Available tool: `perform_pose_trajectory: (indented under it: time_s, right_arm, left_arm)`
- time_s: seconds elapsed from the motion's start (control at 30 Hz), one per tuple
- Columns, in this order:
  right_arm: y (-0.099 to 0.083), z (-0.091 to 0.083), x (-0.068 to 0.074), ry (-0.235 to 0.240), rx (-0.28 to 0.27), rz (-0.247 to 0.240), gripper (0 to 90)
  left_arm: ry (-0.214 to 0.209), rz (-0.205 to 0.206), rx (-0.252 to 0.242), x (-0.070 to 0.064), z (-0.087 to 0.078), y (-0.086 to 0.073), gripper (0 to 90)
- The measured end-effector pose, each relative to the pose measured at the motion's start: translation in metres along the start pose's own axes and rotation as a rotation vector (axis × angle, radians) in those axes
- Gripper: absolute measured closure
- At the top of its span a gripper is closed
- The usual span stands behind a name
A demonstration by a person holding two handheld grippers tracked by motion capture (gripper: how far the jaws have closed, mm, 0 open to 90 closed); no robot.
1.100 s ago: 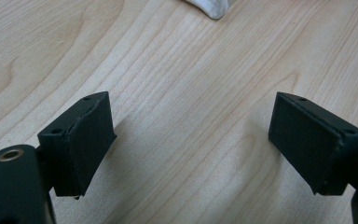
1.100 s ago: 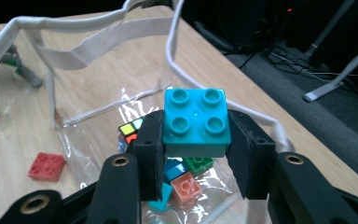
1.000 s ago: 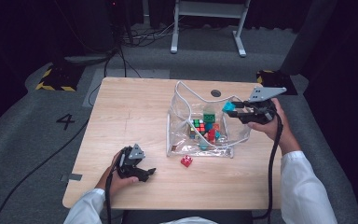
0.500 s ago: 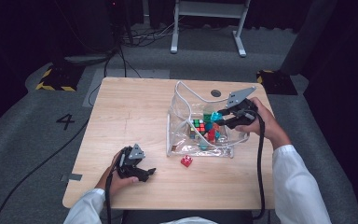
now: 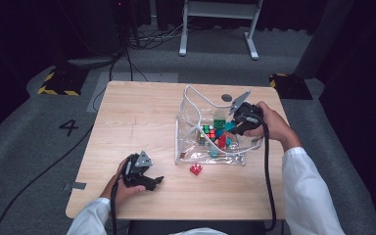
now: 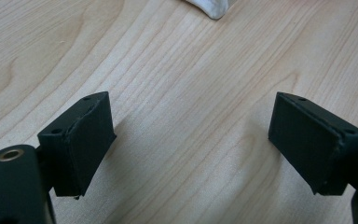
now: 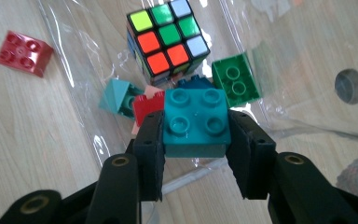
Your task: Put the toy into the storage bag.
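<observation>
While the left gripper (image 5: 144,180) rests low on the near left part of the wooden table (image 5: 142,112), the right gripper (image 5: 234,128) reaches into a clear plastic bag (image 5: 192,100) that stands open on the table's right half. In the right gripper view, the right gripper (image 7: 195,135) has its two black jaws pressed against opposite sides of a teal block (image 7: 196,122) with four round studs on top, so the block is clamped between them and held above the bag's contents. Just beyond the held block in that view lies a puzzle cube (image 7: 168,39) with red, green, yellow and white squares, a green block (image 7: 236,80) to its right, a smaller red block (image 7: 145,103) and a pale teal block (image 7: 116,96) to its left, all inside the bag.

A separate red block (image 5: 195,169) sits on the bare table just outside the bag's near edge; in the right gripper view the same red block (image 7: 24,52) lies at the upper left, beyond the plastic. A small dark round hole (image 5: 226,97) in the tabletop shows behind the bag.

In the left gripper view, the left gripper (image 6: 191,140) has its jaws spread wide with nothing between them, only wood grain beneath. A person's hands hold both grippers, with white sleeves (image 5: 306,191) entering from the bottom of the high view.
</observation>
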State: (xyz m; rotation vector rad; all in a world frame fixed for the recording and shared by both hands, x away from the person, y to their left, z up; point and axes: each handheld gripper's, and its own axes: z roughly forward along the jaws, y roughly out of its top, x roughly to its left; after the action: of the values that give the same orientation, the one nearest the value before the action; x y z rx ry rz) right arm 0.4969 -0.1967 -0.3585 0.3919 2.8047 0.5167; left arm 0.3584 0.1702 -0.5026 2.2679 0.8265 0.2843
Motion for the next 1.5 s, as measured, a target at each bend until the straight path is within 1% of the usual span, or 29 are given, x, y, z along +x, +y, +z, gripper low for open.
perform_pose_trajectory:
  time_s: [0.1, 0.17, 0.23, 0.27, 0.3, 0.37, 0.43, 0.47, 0.5, 0.53, 0.6, 0.63, 0.67, 0.7, 0.77, 0.8, 0.83, 0.87, 0.93, 1.1, 1.17, 1.2, 1.23, 1.3, 1.33, 1.37, 1.4, 1.47, 1.5]
  right_arm:
    - [-0.001, 0.003, 0.000, -0.002, 0.022, -0.004, 59.2]
    - [-0.003, 0.003, 0.000, -0.008, 0.051, -0.008, 59.1]
    - [-0.004, 0.003, 0.000, -0.006, 0.055, -0.012, 59.1]
    - [-0.006, 0.001, -0.001, -0.011, 0.066, -0.017, 59.1]
    - [-0.008, 0.001, -0.002, -0.013, 0.072, -0.014, 59.1]
    - [-0.012, -0.001, -0.004, -0.014, 0.093, -0.002, 59.1]
    - [-0.017, -0.002, -0.004, -0.031, 0.132, 0.006, 59.1]
    - [-0.019, -0.003, -0.004, -0.036, 0.150, 0.013, 59.1]
    - [-0.021, -0.003, -0.004, -0.036, 0.157, 0.005, 59.1]
    - [-0.023, -0.004, -0.004, -0.033, 0.165, 0.007, 59.1]
    - [-0.025, -0.006, -0.003, -0.047, 0.185, 0.011, 59.1]
    - [-0.026, -0.007, -0.004, -0.051, 0.180, 0.001, 59.1]
    - [-0.026, -0.008, -0.002, -0.052, 0.185, 0.015, 59.1]
    - [-0.027, -0.008, -0.003, -0.052, 0.178, -0.001, 59.1]
    - [-0.028, -0.008, -0.003, -0.050, 0.180, 0.001, 59.1]
    - [-0.028, -0.008, -0.003, -0.049, 0.182, -0.001, 59.1]
    - [-0.029, -0.008, -0.002, -0.051, 0.186, 0.007, 59.1]
    - [-0.029, -0.009, -0.002, -0.052, 0.182, 0.006, 59.1]
    - [-0.030, -0.009, -0.002, -0.046, 0.158, -0.005, 59.0]
    - [-0.031, -0.011, -0.002, -0.036, 0.121, -0.004, 58.7]
    - [-0.031, -0.013, -0.002, -0.050, 0.101, -0.001, 56.0]
    - [-0.032, -0.014, -0.002, -0.048, 0.083, 0.004, 55.3]
    - [-0.032, -0.014, -0.002, -0.049, 0.079, -0.003, 54.6]
    - [-0.033, -0.015, -0.002, -0.058, 0.070, 0.001, 50.5]
    - [-0.034, -0.016, -0.002, -0.065, 0.065, 0.019, 49.6]
    - [-0.035, -0.017, -0.004, -0.068, 0.055, 0.011, 49.4]
    - [-0.036, -0.018, -0.003, -0.070, 0.042, 0.022, 48.1]
    - [-0.038, -0.021, -0.004, -0.074, 0.010, 0.020, 45.7]
    - [-0.038, -0.022, -0.003, -0.078, 0.000, 0.036, 44.4]
  left_arm:
    - [0.000, 0.000, 0.000, 0.000, 0.000, 0.000, 14.1]
    - [0.000, 0.000, 0.000, 0.000, 0.000, 0.000, 14.1]
    - [0.000, 0.000, 0.000, 0.000, 0.000, 0.000, 14.1]
    - [0.000, 0.000, 0.000, 0.000, 0.000, 0.000, 14.1]
    - [0.001, -0.006, -0.001, 0.000, 0.000, 0.000, 14.1]
    - [0.000, -0.002, 0.000, 0.000, 0.000, 0.000, 14.2]
    - [0.001, 0.003, 0.002, 0.000, 0.000, 0.000, 14.1]
    - [0.001, -0.002, 0.001, 0.000, 0.000, 0.000, 14.1]
    - [0.000, 0.002, 0.002, 0.000, 0.000, 0.000, 14.1]
    - [0.001, -0.002, 0.001, 0.000, 0.000, 0.000, 14.1]
    - [0.001, -0.003, 0.001, 0.000, 0.000, 0.000, 14.1]
    - [0.001, 0.001, 0.001, 0.000, 0.000, 0.000, 14.1]
    - [0.001, 0.002, 0.002, 0.000, 0.000, 0.000, 14.1]
    - [0.001, 0.001, 0.001, 0.000, 0.000, 0.000, 14.1]
    - [0.001, -0.003, 0.001, 0.000, 0.000, 0.000, 14.1]
    - [0.001, 0.002, 0.002, 0.000, 0.000, 0.000, 14.1]
    - [0.001, 0.002, 0.002, 0.000, 0.000, 0.000, 14.1]
    - [0.001, -0.003, 0.001, 0.000, 0.000, 0.000, 14.1]
    - [0.001, -0.003, 0.001, 0.000, 0.000, 0.000, 14.1]
    - [-0.002, -0.002, 0.001, 0.000, 0.000, 0.000, 14.0]
    - [-0.004, -0.002, 0.001, 0.000, 0.000, 0.000, 14.0]
    - [-0.003, -0.002, 0.001, 0.000, 0.000, 0.000, 14.0]
    - [-0.003, -0.004, 0.000, 0.000, 0.000, 0.000, 14.0]
    - [-0.003, -0.004, 0.000, 0.000, 0.000, 0.000, 14.0]
    - [-0.003, -0.004, 0.000, 0.000, 0.000, 0.000, 14.0]
    - [-0.002, -0.004, 0.000, 0.000, 0.000, 0.000, 14.0]
    - [-0.002, -0.004, 0.000, 0.000, 0.000, 0.000, 14.0]
    - [-0.003, -0.004, 0.000, 0.000, 0.000, 0.000, 14.0]
    - [-0.005, -0.002, 0.001, 0.000, 0.000, 0.000, 14.0]
